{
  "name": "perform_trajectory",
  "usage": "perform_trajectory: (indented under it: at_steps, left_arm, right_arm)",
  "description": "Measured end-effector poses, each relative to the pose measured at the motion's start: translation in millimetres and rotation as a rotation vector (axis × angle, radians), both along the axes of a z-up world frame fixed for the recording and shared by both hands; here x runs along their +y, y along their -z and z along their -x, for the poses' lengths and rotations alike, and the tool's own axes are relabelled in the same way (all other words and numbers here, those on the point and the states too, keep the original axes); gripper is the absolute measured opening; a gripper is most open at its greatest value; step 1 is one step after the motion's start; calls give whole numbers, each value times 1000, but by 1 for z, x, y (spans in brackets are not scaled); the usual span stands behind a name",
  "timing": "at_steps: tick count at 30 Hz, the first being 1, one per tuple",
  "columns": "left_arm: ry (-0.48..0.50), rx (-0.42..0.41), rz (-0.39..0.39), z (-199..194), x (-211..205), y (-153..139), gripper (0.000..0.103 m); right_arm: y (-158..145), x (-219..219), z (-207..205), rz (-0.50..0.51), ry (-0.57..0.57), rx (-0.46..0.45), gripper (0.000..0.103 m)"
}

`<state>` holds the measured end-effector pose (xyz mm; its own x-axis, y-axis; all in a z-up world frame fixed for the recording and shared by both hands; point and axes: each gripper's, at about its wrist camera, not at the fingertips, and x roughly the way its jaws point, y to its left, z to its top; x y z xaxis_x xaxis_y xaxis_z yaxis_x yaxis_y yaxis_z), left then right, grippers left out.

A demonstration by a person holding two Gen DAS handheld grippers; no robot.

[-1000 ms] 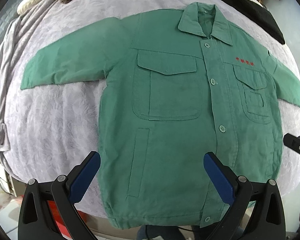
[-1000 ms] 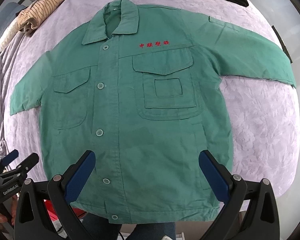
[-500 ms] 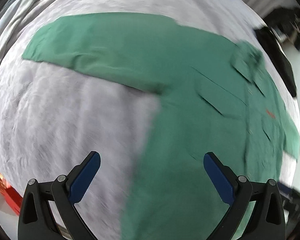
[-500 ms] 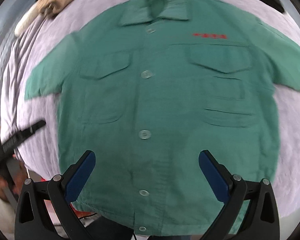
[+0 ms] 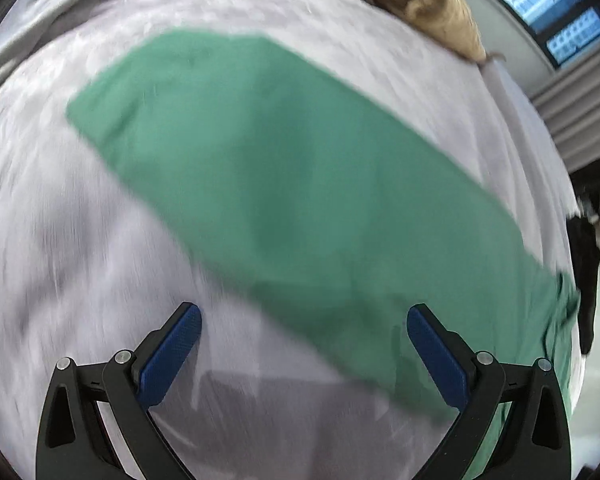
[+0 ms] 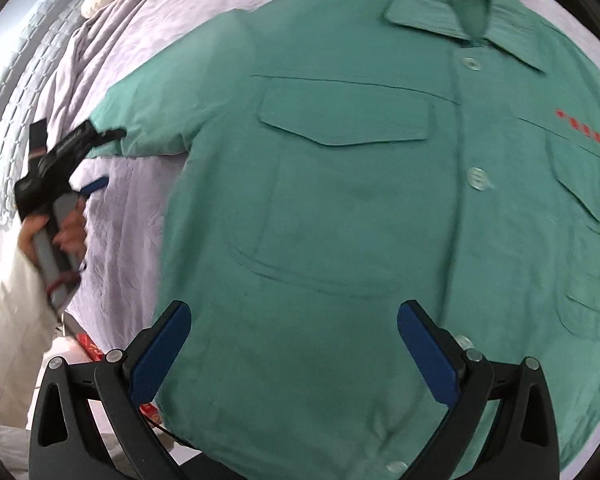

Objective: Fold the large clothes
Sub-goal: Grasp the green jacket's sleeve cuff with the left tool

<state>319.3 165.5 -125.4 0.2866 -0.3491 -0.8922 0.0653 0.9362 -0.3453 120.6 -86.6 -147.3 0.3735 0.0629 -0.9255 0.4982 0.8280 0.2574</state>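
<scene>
Your left gripper has its jaws spread wide with nothing between them; its blue pads hang over the lavender bedspread, with the lower edge of the green sleeve lying just past the right-hand pad. That view is blurred, so you cannot tell whether either pad touches cloth. The sleeve runs flat and diagonally across the bed, its cuff end toward the far left edge.

Your right gripper is also wide open and empty, poised over the lower front of the green jacket. The jacket lies face up and buttoned on the bedspread, collar toward the far edge, hem near the near edge, a flapped chest pocket just beyond your pads and red embroidery at the right.

In the right wrist view your left hand grips the other tool's handle at the bed's left edge, its tip close to the sleeve's cuff. A tan bundle of cloth sits at the far corner, and a dark garment lies at the right edge.
</scene>
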Motion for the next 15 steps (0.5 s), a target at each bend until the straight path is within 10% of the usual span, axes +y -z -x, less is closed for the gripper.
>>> perform_trajectory:
  at_steps: [5,10,15]
  left_arm:
    - [-107,-64,-26,-43,20,0,99]
    - [-141,-86,53,-55,40,0,13]
    - [-30,-207,49,-46,17,-41,12]
  right_arm:
    - [5,1,-10,-6,-6,-10,103]
    - [10,-4,-7,-19,15,-13,103]
    - [7,-10,7,-11,38,-43,103]
